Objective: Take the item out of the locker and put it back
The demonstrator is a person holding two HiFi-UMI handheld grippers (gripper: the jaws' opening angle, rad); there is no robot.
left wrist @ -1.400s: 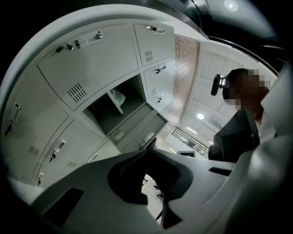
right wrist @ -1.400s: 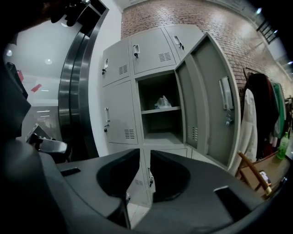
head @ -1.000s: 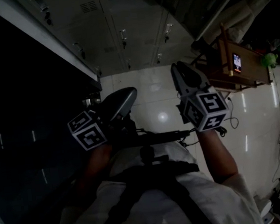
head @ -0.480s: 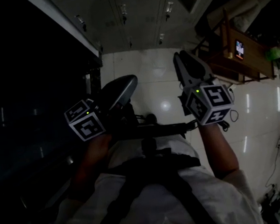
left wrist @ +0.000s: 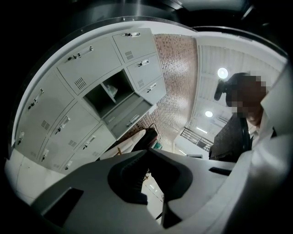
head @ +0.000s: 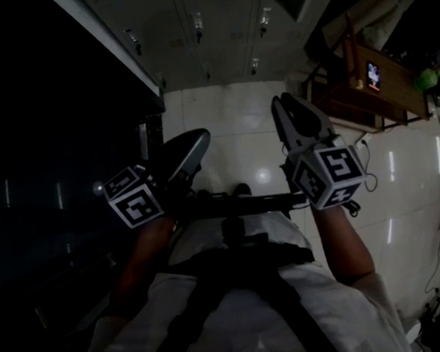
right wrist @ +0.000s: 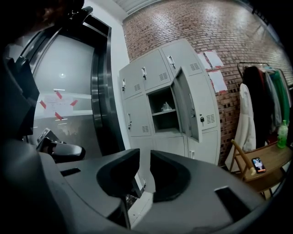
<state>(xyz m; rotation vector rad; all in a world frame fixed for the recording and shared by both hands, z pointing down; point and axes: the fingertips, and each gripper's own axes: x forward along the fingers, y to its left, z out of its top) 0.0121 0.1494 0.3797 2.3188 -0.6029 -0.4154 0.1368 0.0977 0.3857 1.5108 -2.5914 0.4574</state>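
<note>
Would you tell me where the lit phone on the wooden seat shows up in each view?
Head view: the phone is upper right, on the wooden seat.
Left gripper view: not in it.
Right gripper view: lower right, on the same seat.
Shared landmark: the grey lockers.

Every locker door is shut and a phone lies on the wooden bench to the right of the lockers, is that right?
No. One locker door stands open, as the right gripper view shows. The phone does lie on the wooden bench to the right of the lockers.
</note>
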